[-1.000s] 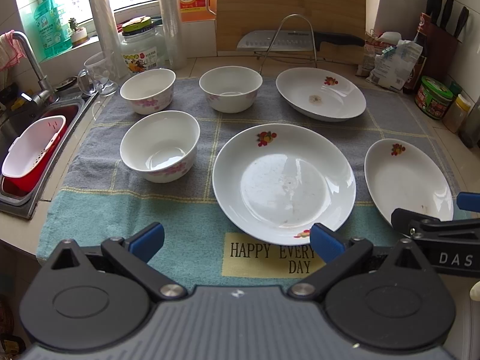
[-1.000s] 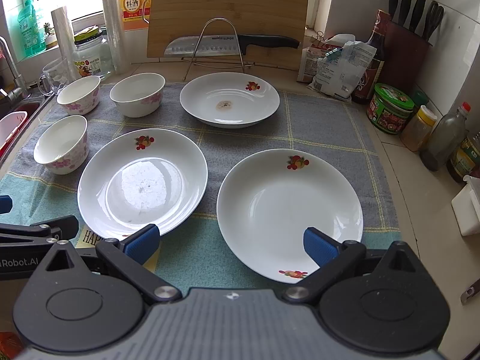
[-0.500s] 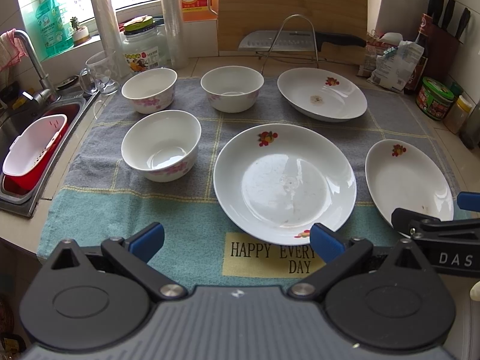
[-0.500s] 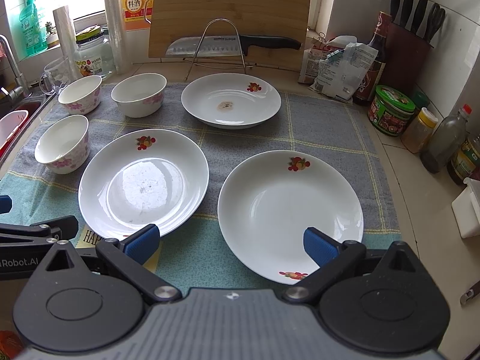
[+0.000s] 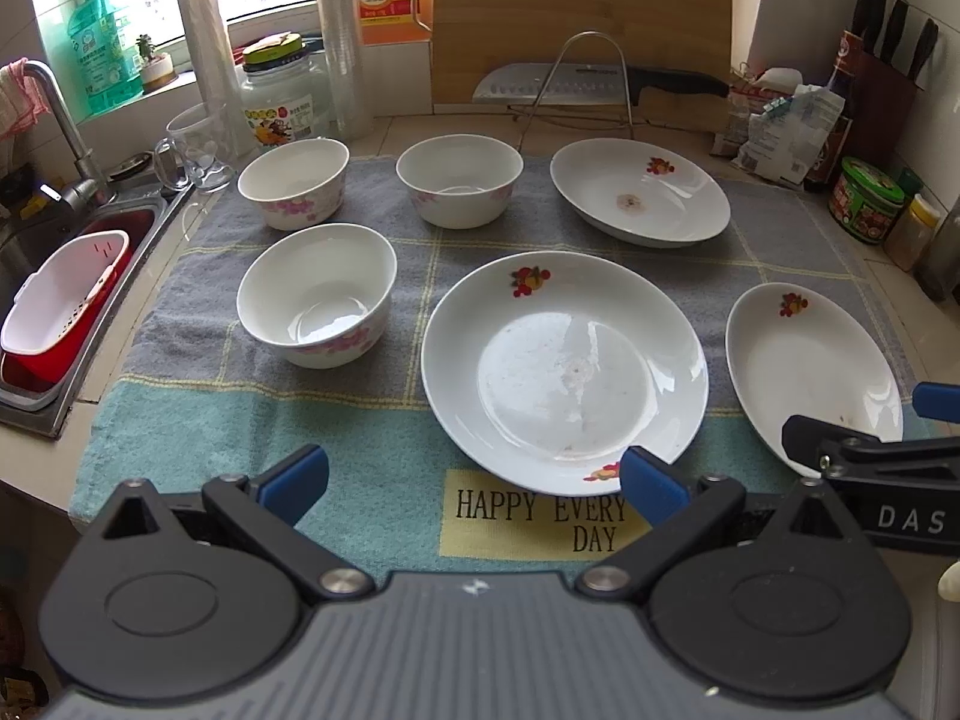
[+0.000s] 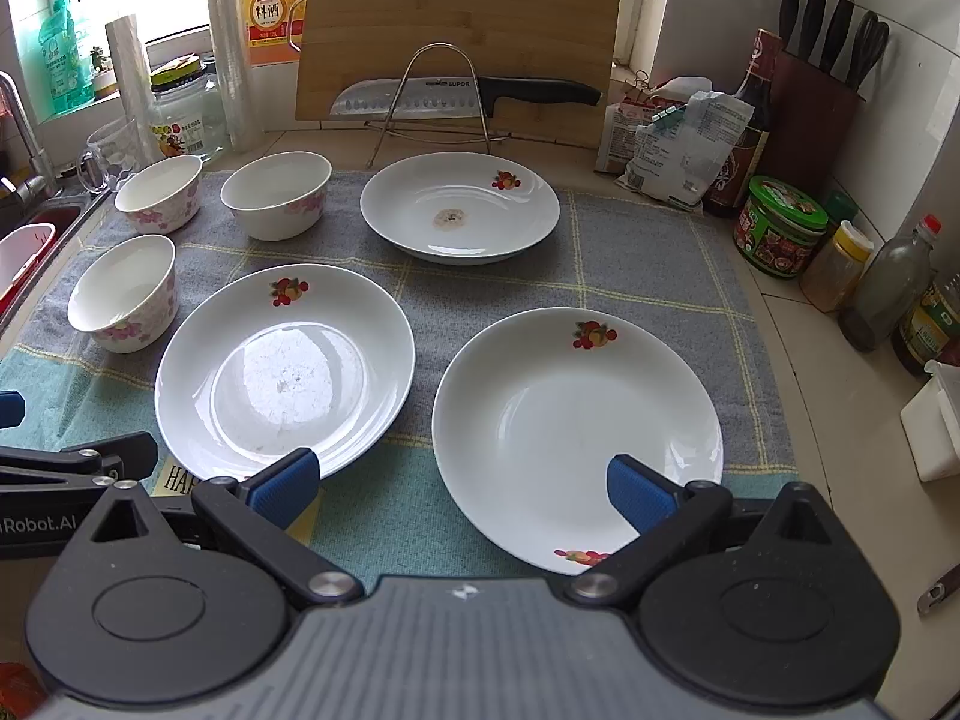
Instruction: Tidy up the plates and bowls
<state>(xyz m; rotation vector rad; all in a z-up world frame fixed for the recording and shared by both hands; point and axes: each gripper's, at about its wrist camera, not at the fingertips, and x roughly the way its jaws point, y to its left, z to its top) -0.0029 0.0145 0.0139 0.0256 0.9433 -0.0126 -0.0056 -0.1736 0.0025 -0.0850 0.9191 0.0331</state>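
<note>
Both my left gripper (image 5: 474,483) and right gripper (image 6: 462,483) gape wide, holding nothing. Ahead, on the grey-and-teal checked towel (image 5: 384,450), lie three white fruit-printed plates (image 6: 285,369); beyond, leftward, three white pink-flowered bowls (image 5: 317,294).

We hold our left gripper (image 5: 474,483) low and level, its blue-tipped fingers (image 5: 294,477) spread wide and holding nothing. Our right gripper (image 6: 462,483) sits just beside it, jaws likewise wide apart and empty.
</note>
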